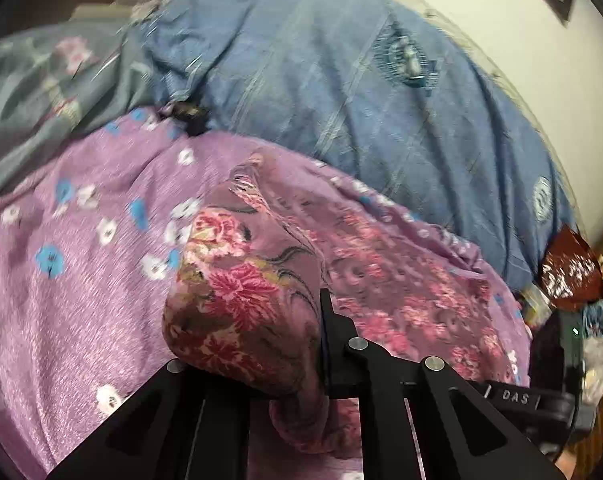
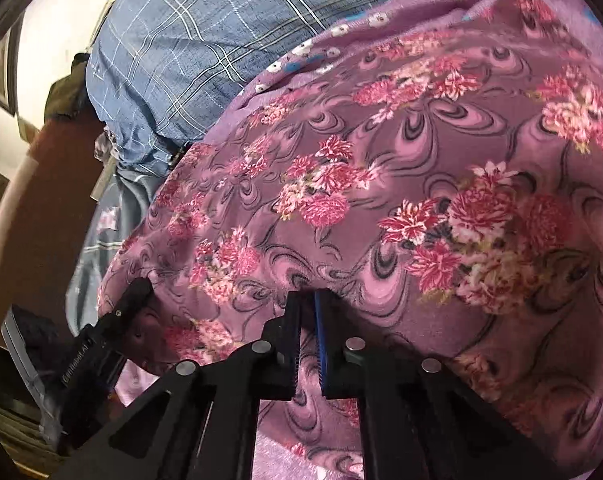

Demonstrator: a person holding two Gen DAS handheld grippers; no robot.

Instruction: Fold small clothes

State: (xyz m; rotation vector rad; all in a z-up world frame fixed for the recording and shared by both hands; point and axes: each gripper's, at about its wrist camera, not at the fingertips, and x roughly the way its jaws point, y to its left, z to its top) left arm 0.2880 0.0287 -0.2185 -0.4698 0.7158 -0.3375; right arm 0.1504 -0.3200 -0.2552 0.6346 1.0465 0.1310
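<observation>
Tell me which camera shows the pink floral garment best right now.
The right wrist view: the pink floral garment spreads wide, its print sharp. The left wrist view shows only a bunched fold of it at the left gripper, partly blurred.

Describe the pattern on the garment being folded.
Mauve garment with pink flower clusters and dark swirls; clearest in right wrist view.

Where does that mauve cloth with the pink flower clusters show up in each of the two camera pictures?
Left wrist view: the mauve cloth with pink flower clusters bunches low at centre, running right.
Right wrist view: it spreads across the centre and right.
Shared landmark: the blue checked pillow with round emblems, upper right in the left view, upper left in the right view.
</observation>
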